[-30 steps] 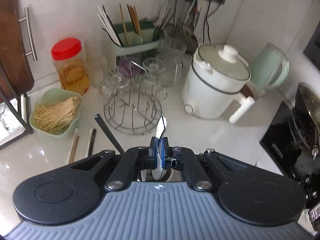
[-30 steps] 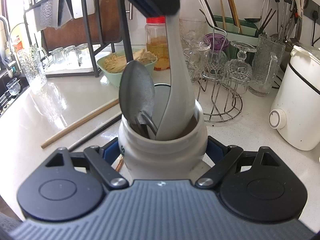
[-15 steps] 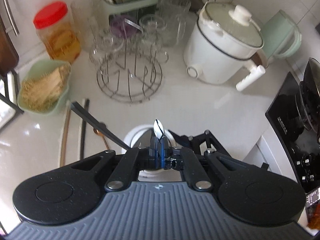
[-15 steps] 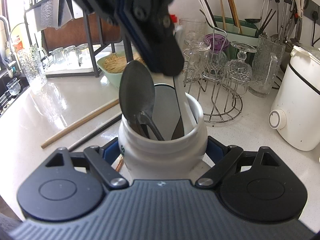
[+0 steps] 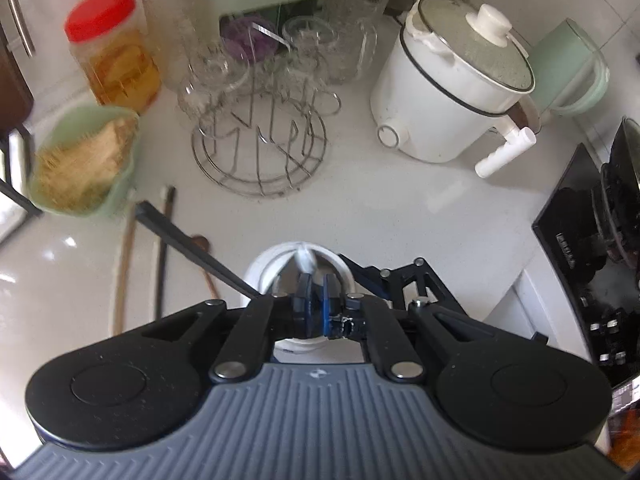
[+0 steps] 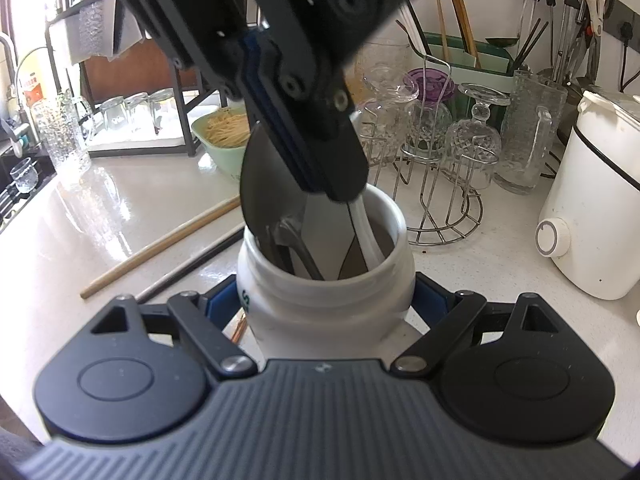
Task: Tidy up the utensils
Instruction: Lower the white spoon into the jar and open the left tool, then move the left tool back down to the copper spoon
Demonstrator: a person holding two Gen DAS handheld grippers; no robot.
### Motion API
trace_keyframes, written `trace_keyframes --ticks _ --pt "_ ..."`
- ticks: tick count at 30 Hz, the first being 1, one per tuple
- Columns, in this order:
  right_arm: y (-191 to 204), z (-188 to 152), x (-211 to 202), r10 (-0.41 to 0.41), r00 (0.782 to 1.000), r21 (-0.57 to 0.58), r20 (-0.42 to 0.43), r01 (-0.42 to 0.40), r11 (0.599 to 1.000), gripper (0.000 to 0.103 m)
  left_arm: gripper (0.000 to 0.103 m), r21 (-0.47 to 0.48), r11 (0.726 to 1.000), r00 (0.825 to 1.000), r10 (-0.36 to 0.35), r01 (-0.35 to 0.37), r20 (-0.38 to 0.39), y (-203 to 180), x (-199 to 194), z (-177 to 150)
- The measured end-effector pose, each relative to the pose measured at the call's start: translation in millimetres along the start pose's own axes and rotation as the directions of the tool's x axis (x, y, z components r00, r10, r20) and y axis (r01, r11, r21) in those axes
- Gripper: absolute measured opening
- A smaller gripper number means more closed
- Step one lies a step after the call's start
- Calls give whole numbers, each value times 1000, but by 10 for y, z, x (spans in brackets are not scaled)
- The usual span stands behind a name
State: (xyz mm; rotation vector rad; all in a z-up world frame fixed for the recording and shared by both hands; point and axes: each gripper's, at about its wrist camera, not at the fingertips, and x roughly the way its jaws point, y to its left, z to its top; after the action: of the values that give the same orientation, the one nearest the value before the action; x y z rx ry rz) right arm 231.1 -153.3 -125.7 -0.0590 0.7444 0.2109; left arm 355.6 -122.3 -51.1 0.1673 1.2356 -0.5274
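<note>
At frame centre, the right tongs (image 6: 326,300) clamp the white jar (image 6: 326,292) on the surface (image 6: 100,216). The left tongs (image 6: 346,194), pinched narrow on a white spoon (image 6: 366,236), lower it inside; releasing seems next.

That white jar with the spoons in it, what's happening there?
A person is tidying utensils with a gripper in each hand. The right gripper holds the white jar steady on the counter. The left gripper is shut on a white spoon and has it partly down inside the jar, next to a metal spoon. A few chopsticks lie loose on the counter.
</note>
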Motion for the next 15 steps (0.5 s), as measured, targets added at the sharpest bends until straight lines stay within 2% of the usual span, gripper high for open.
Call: trace_keyframes --ticks 5,7,11,15 --pt "11 4 0 -5 1000 1 -4 5 1000 91 18 -23 1000 998 -14 15 67 25 -181 -61" --pt "9 5 3 -5 1000 2 -5 5 1000 91 19 -21 1000 995 -16 18 96 20 -264 -105" --pt "6 12 9 -5 1000 5 -9 5 1000 91 37 -27 1000 984 11 -7 175 43 -479 -205" --pt "6 7 5 -6 1000 4 -9 6 1000 91 41 -57 998 969 23 -9 244 142 -687 -338"
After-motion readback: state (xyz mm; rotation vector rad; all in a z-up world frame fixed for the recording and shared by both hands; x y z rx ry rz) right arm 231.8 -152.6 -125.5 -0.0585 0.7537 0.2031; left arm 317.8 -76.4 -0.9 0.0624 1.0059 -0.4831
